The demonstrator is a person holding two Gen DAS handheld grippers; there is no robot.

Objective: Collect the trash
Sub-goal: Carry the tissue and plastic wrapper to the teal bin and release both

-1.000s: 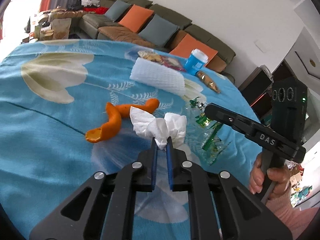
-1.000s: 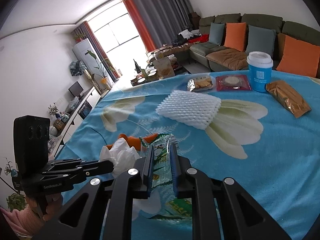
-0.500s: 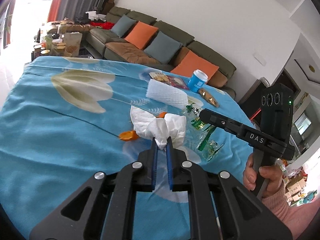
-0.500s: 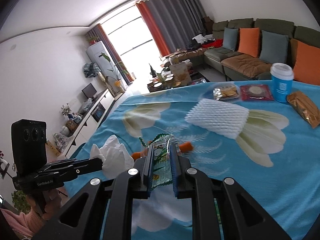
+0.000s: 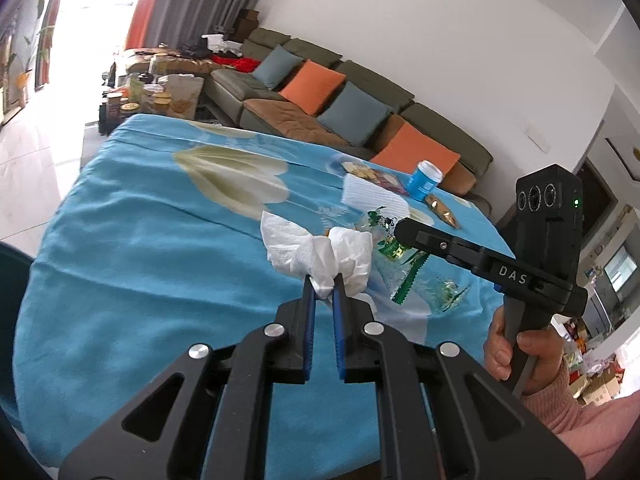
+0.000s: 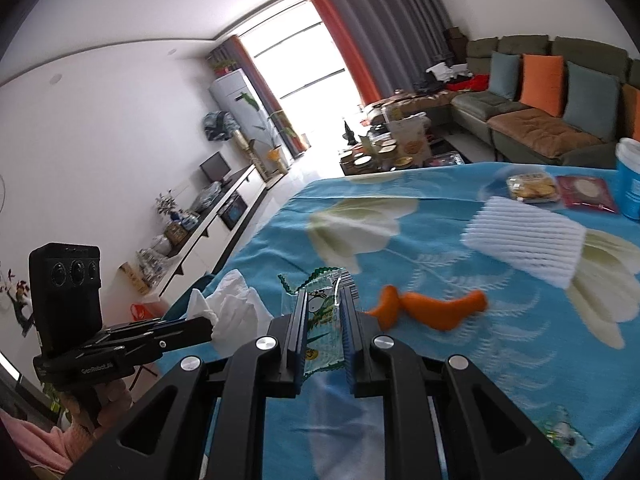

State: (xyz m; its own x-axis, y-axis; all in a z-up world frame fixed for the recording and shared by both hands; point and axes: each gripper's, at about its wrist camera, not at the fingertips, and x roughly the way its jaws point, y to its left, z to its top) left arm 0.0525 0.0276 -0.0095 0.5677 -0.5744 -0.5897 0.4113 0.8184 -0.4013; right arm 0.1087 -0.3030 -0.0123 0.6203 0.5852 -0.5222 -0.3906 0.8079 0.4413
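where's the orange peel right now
In the right wrist view the orange peel lies on the blue tablecloth, just right of the right gripper, below the white foam net.

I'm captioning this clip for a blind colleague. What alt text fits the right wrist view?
The right gripper pinches a clear, green-printed wrapper above a blue floral tablecloth. At left, the left gripper holds a crumpled white tissue. Orange peel and a white foam net lie on the cloth.
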